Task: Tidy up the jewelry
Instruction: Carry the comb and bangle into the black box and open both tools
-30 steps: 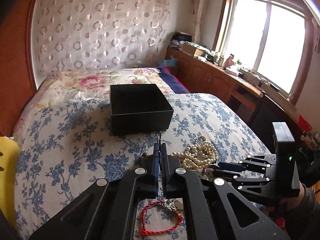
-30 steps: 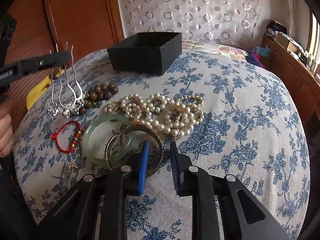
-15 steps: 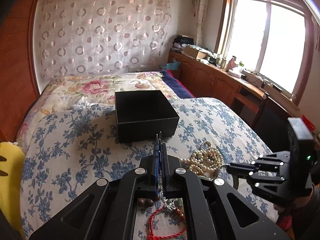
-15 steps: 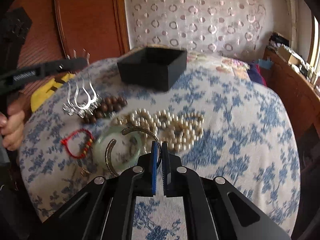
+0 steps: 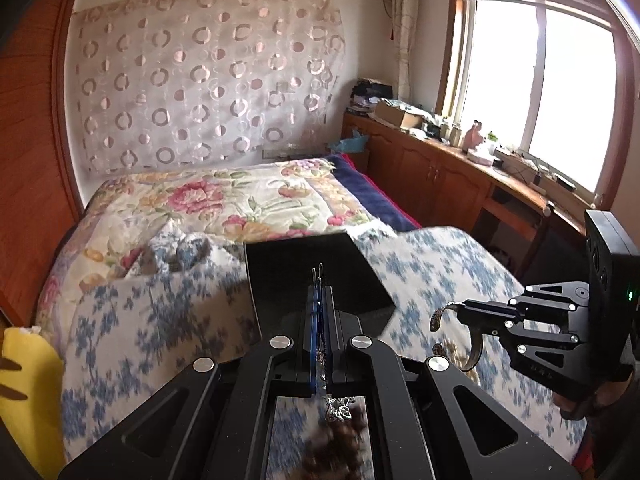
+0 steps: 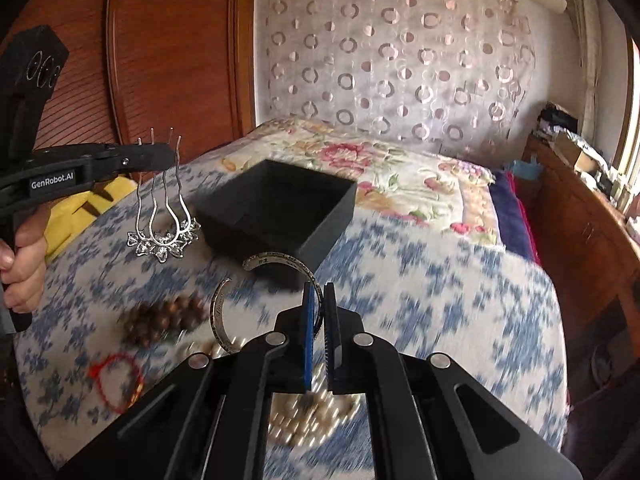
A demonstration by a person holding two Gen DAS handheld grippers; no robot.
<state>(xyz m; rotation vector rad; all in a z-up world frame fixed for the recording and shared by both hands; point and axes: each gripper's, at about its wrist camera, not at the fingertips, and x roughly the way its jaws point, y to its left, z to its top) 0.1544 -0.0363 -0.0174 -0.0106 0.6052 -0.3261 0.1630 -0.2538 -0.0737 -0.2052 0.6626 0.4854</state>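
An open black box (image 6: pixel 276 216) stands on the blue-flowered bedspread (image 6: pixel 420 292); it also shows in the left wrist view (image 5: pixel 308 276). My left gripper (image 5: pixel 319 292) is shut on a silver hair comb (image 6: pixel 164 216) that hangs prongs-up in the air, left of the box. My right gripper (image 6: pixel 319 292) is shut on an open silver cuff bracelet (image 6: pixel 248 280), lifted above the bed just in front of the box; the cuff also shows in the left wrist view (image 5: pixel 460 336).
On the bedspread lie a brown wooden bead bracelet (image 6: pixel 160 320), a red cord bracelet (image 6: pixel 116 380) and pearl strands (image 6: pixel 308 420). A yellow cushion (image 5: pixel 28 392) sits at the left. A wooden headboard (image 6: pixel 168 60) and cabinets (image 5: pixel 440 176) flank the bed.
My right gripper shut on the silver cuff and lifted it off the bed toward the box. My left gripper rose and moved toward the box with the hair comb.
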